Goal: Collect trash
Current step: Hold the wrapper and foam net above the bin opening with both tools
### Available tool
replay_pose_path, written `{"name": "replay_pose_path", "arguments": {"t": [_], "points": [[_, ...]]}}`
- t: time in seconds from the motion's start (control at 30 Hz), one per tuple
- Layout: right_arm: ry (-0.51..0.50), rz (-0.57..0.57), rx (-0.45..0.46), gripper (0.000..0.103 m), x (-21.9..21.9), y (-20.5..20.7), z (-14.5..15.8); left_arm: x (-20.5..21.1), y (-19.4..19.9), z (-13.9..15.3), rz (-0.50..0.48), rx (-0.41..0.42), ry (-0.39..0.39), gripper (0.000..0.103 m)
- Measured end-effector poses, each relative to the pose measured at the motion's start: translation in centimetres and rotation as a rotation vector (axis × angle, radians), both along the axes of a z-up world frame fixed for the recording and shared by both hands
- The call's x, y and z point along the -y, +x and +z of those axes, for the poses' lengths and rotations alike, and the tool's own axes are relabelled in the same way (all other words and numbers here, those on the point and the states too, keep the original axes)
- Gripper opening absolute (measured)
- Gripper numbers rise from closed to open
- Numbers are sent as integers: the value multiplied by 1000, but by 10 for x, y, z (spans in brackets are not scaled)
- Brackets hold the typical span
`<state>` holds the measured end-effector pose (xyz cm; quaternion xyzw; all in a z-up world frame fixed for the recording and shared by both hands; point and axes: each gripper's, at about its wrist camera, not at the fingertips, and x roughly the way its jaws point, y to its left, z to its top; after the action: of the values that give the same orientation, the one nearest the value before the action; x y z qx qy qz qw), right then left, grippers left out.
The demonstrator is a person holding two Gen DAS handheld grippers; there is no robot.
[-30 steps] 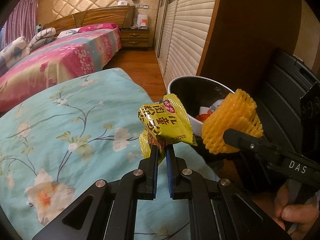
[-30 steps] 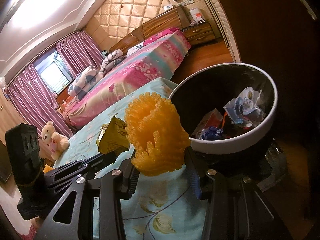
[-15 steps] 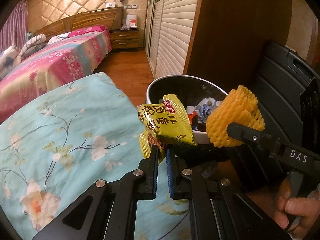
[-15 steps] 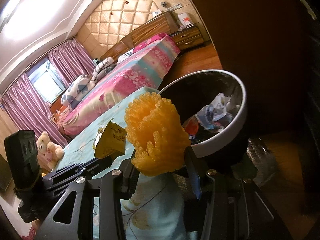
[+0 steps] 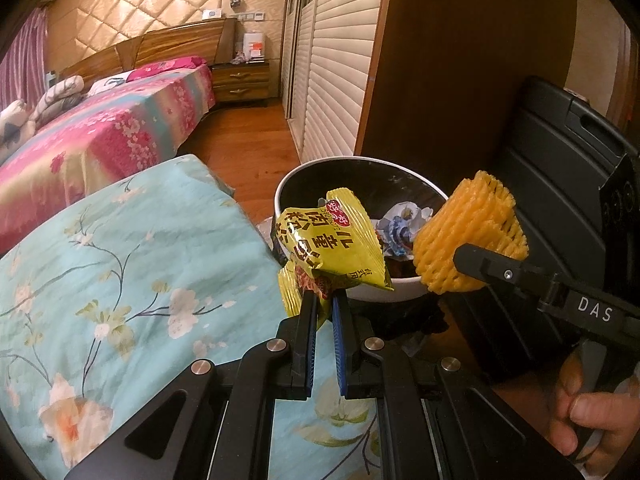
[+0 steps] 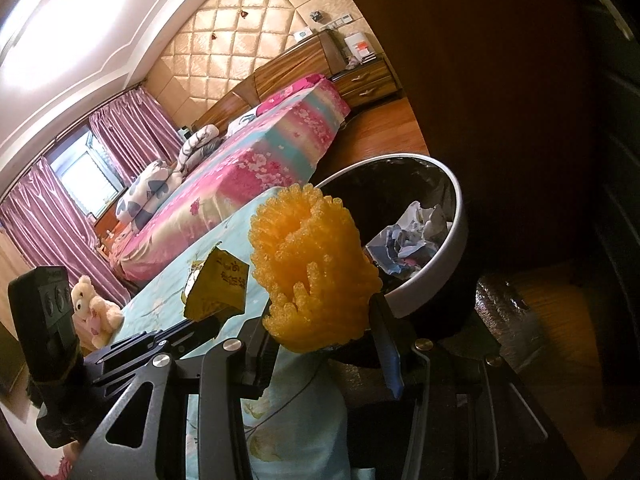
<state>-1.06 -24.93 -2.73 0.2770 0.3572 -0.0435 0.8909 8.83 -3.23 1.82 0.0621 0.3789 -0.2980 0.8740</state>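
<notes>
Gripper on the left (image 5: 324,300) is clamped tight on the lower edge of a yellow snack wrapper (image 5: 334,246), which stands up from the fingertips at the centre of the left wrist view. Right gripper (image 6: 324,320) is closed part-way on an orange foam net (image 6: 312,268), squeezing its lower end; in the left wrist view the same net shows at right of centre (image 5: 468,240), with a hand (image 5: 592,412) on the handle at lower right.

Both pieces are up in the air beside the trash bin (image 5: 384,298), a round white-rimmed bin lined in black that already holds crumpled paper (image 6: 408,236). From each gripper the bin's mouth lies ahead and lower: the wrapper overlaps its near-left rim, the net its near-right rim. Judging by this, the net is slightly nearer to being over the opening, so the right hand seems better placed to drop first. A floral bedspread (image 5: 120,264) fills the lower left.
</notes>
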Motion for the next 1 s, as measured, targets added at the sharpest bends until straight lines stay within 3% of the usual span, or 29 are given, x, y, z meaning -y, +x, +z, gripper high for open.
{"name": "replay_pose_path", "arguments": {"t": [1.0], "points": [[-54, -5, 3, 44, 7, 14, 6, 12, 14, 4, -6, 11, -4, 7]]}}
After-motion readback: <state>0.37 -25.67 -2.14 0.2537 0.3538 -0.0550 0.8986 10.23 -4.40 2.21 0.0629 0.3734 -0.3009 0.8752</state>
